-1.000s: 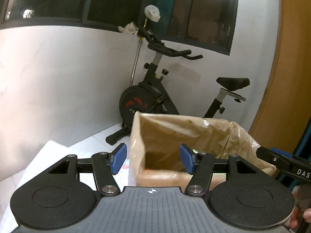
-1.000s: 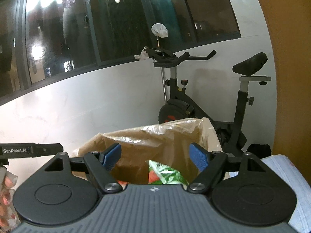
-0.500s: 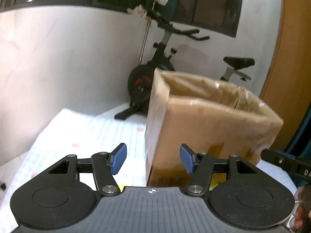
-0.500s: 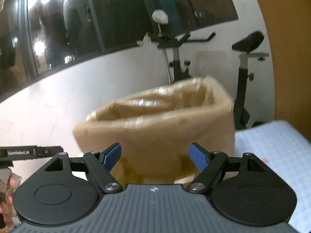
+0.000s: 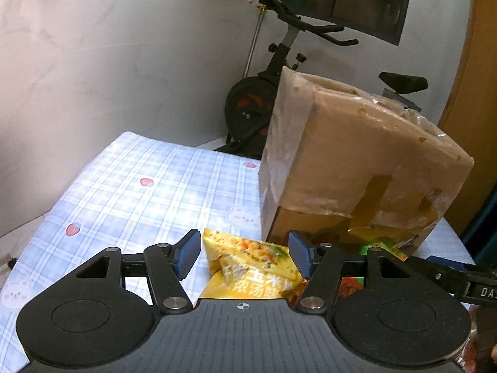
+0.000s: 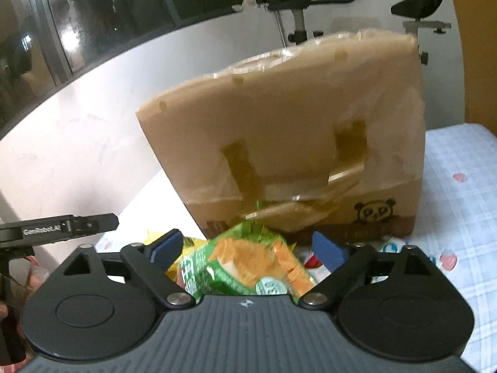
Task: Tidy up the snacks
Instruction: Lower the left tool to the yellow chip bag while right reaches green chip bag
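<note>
A yellow snack packet [image 5: 248, 267] lies on the table in front of a tall cardboard box [image 5: 357, 161] lined with plastic. My left gripper [image 5: 245, 248] hangs just over it, jaws opening a little, the packet between the blue pads and not pinched. A green snack packet [image 6: 245, 267] lies between the fingers of my right gripper [image 6: 247, 245], whose jaws are opening wide and not pressing it. The box [image 6: 295, 124] stands right behind it. The green packet [image 5: 379, 245] also shows in the left wrist view.
A blue checked cloth [image 5: 139, 192] with strawberry prints covers the table. An exercise bike [image 5: 257, 105] stands behind the box against a white wall. More packets lie low by the box's foot. A person's hand holds each gripper at the frame edges.
Both grippers have sunk from above the box's open top to table level in front of it. The snack packets have come into view. The right jaws have spread wider.
</note>
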